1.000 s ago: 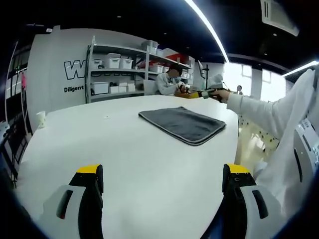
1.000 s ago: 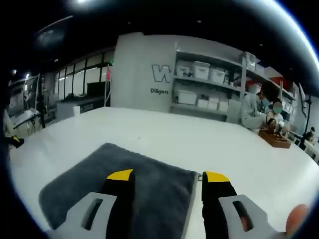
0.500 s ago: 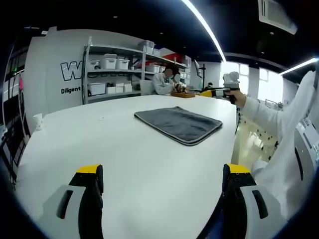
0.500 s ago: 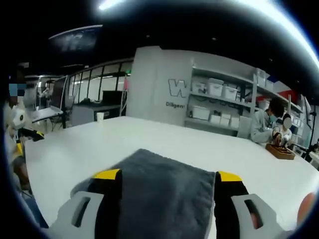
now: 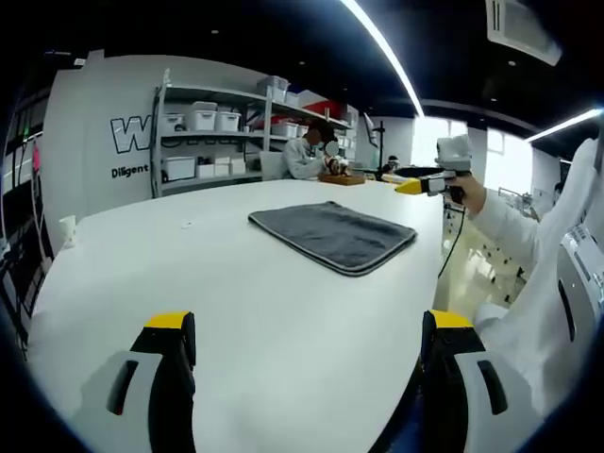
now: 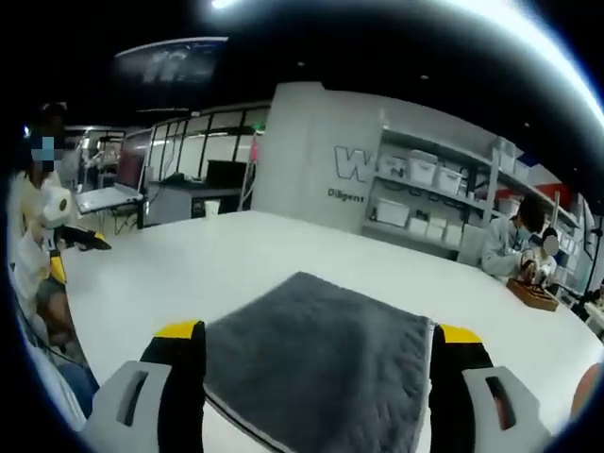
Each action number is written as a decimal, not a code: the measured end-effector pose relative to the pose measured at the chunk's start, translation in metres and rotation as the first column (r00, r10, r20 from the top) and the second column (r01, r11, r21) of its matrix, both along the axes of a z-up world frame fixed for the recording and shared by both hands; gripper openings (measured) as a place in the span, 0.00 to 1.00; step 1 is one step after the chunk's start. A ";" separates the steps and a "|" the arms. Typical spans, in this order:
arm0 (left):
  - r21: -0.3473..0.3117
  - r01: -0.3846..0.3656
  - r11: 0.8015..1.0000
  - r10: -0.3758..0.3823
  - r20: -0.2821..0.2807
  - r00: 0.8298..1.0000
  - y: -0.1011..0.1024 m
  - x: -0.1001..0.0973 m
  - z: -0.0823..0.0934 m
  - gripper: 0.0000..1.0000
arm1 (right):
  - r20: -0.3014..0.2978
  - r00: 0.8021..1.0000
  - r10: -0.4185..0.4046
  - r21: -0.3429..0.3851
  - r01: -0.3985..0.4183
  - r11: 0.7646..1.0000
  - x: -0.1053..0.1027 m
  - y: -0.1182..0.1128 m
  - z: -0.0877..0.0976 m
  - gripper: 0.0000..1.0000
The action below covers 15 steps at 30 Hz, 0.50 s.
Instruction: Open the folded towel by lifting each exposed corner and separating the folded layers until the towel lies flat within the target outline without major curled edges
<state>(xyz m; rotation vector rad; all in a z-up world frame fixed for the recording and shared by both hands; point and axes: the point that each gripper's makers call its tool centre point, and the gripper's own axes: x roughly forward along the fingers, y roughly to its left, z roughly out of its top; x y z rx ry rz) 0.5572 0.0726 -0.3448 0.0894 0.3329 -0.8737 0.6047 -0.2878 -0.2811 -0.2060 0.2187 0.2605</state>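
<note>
My left gripper [image 5: 307,354] hangs above the near edge of the broad white counter [image 5: 217,274], jaws spread wide with nothing between them. Up at about one o'clock from it lies the folded dark grey terry towel [image 5: 330,234], flat on the counter, well apart from this gripper. At two o'clock I see my right gripper [image 5: 412,185], yellow-tipped, held out in the air beyond the towel's far side, my white sleeve [image 5: 528,236] trailing back toward me.

In the right gripper view, my right gripper [image 6: 319,363] is also parted wide, and the towel [image 6: 330,359] spreads right between the two yellow-tipped jaws at twelve o'clock; whether they touch the cloth I cannot tell. Grey metal shelving with white bins [image 6: 425,193] stands at one o'clock.
</note>
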 end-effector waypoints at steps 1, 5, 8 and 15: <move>0.000 0.000 1.000 0.000 0.000 1.000 0.000 0.000 0.000 0.99 | 0.000 1.000 -0.002 0.002 0.002 1.000 -0.002 0.000 -0.001 0.99; 0.000 -0.003 1.000 0.003 0.001 1.000 0.001 0.000 0.000 0.99 | -0.010 0.999 -0.030 0.014 0.031 0.999 -0.012 -0.001 -0.007 0.99; 0.004 -0.001 1.000 0.001 -0.002 1.000 0.000 -0.001 -0.002 0.99 | -0.016 0.999 -0.039 0.038 0.039 0.999 -0.021 -0.002 -0.008 0.99; 0.064 -0.027 0.998 0.025 0.026 0.999 -0.004 0.003 -0.008 0.99 | 0.000 0.997 -0.078 0.072 0.078 0.994 -0.042 -0.003 -0.013 0.99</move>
